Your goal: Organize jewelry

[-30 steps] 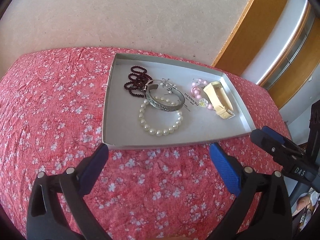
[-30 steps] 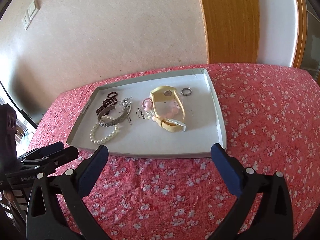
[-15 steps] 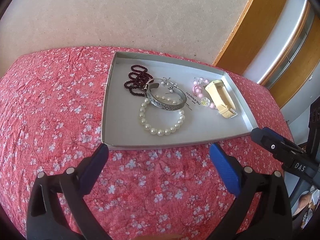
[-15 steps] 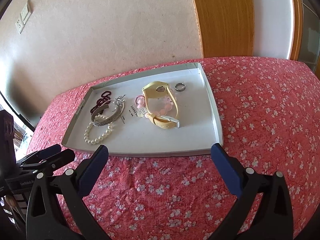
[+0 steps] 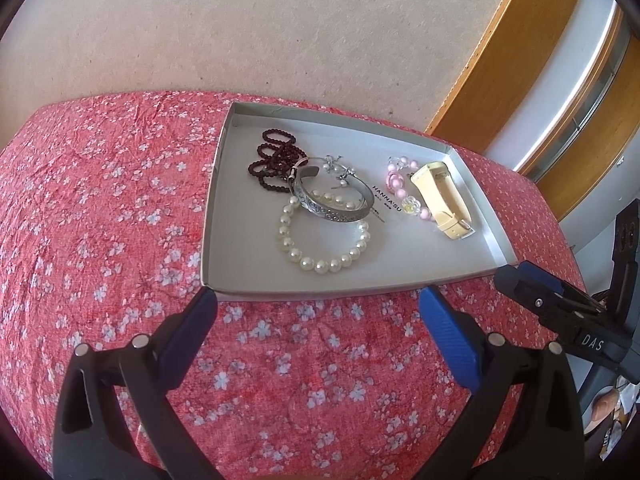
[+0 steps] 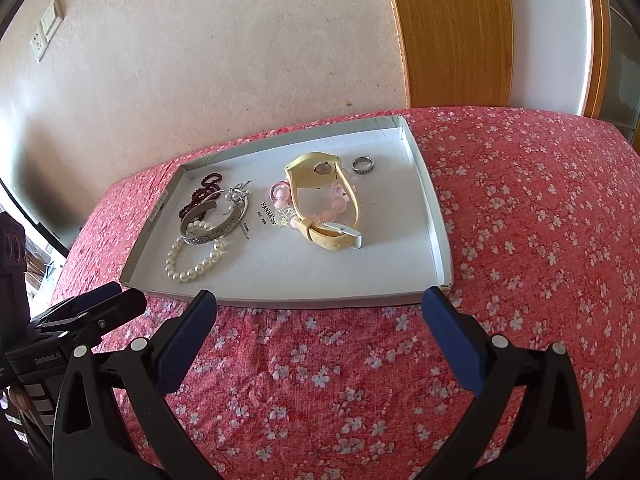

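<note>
A shallow white tray (image 5: 224,272) (image 6: 436,216) lies on a red floral cloth. It holds a pearl bracelet (image 5: 320,266) (image 6: 188,274), a silver bangle (image 5: 332,212) (image 6: 216,232), dark red beads (image 5: 272,160) (image 6: 204,188), a pink bead bracelet (image 5: 396,178) (image 6: 332,210), a yellow watch (image 5: 440,196) (image 6: 320,200) and a silver ring (image 6: 363,165). My left gripper (image 5: 318,312) is open and empty just before the tray's near edge. My right gripper (image 6: 320,312) is open and empty before the tray's near edge too.
The red floral cloth (image 5: 100,208) (image 6: 540,220) covers the table to the wall. A beige wall and a wooden door frame (image 6: 448,32) stand behind. Each gripper shows in the other's view, the right one (image 5: 560,312) and the left one (image 6: 80,320).
Both grippers have drifted slightly relative to the tray. Both stay open and empty. The jewelry has not moved.
</note>
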`<state>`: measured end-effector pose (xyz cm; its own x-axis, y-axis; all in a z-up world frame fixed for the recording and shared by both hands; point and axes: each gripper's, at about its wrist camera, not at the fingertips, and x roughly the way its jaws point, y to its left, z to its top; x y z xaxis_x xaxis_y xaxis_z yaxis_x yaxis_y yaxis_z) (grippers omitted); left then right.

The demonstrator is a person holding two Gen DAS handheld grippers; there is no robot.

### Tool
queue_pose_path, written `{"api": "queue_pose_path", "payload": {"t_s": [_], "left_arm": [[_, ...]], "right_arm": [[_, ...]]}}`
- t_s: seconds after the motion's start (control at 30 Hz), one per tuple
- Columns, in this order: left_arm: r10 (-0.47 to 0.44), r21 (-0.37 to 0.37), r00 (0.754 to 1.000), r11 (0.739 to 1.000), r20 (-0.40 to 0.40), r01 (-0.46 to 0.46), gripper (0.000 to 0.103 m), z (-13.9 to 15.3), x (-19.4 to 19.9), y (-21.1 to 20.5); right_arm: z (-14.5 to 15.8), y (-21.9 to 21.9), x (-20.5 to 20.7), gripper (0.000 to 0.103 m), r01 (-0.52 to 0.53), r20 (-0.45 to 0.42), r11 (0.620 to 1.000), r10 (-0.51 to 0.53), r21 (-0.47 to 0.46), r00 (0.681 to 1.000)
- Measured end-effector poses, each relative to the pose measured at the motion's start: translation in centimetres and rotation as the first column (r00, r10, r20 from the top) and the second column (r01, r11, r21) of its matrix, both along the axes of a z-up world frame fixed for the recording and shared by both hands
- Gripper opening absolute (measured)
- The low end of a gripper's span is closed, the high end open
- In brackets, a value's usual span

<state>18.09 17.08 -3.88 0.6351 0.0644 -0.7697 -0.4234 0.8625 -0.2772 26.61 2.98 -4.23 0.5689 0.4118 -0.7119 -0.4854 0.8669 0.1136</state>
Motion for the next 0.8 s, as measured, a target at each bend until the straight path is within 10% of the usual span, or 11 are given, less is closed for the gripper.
{"api": "queue_pose_path", "payload": {"t_s": [0.8], "left_arm": [[-0.002, 0.006, 1.0, 1.0, 0.012, 0.002, 0.101, -0.09, 0.06, -0.11]], "right_arm": [[0.3, 0.07, -0.36, 0.102, -0.002, 0.009, 1.0, 0.001, 0.01, 1.0]]}}
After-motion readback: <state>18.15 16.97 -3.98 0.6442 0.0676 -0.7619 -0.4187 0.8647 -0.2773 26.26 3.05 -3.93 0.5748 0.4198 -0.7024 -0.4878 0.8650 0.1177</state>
